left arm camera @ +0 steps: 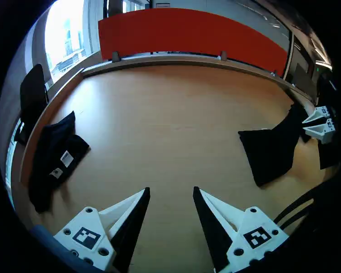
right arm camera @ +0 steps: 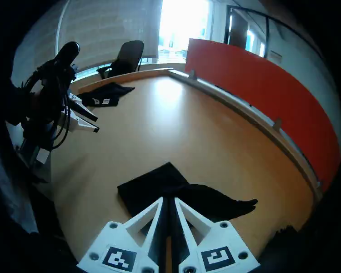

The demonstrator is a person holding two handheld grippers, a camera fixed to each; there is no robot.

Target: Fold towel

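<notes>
- While the black cloth towel [right arm camera: 188, 193] lies rumpled on the light wooden table [left arm camera: 170, 118], one part flat and one end drawn up into a ridge, no neat fold can be made out; the task appears to be at an early stage.
- Judged done: one edge or corner of the towel is in grasp. Judged left: carrying that edge across, laying it down square, and any further folds.
- Right hand-held gripper [right arm camera: 169, 200]: its white fingers stand almost together, with a thin dark slit between them, at the near edge of the towel. In the left gripper view the cloth rises from the table to meet it, so both fingers appear to pinch the towel.
- Left hand-held gripper [left arm camera: 170, 190]: fingers spread wide, nothing between them, poised above bare table well apart from the towel, which lies off to its right.
- A second heap of black cloth with white tags [left arm camera: 57, 154] rests across the table from the towel, near a black office chair [right arm camera: 127, 54]; whether it is a finished towel cannot be told.
- A red partition panel [left arm camera: 193, 32] runs along the table's far edge.
</notes>
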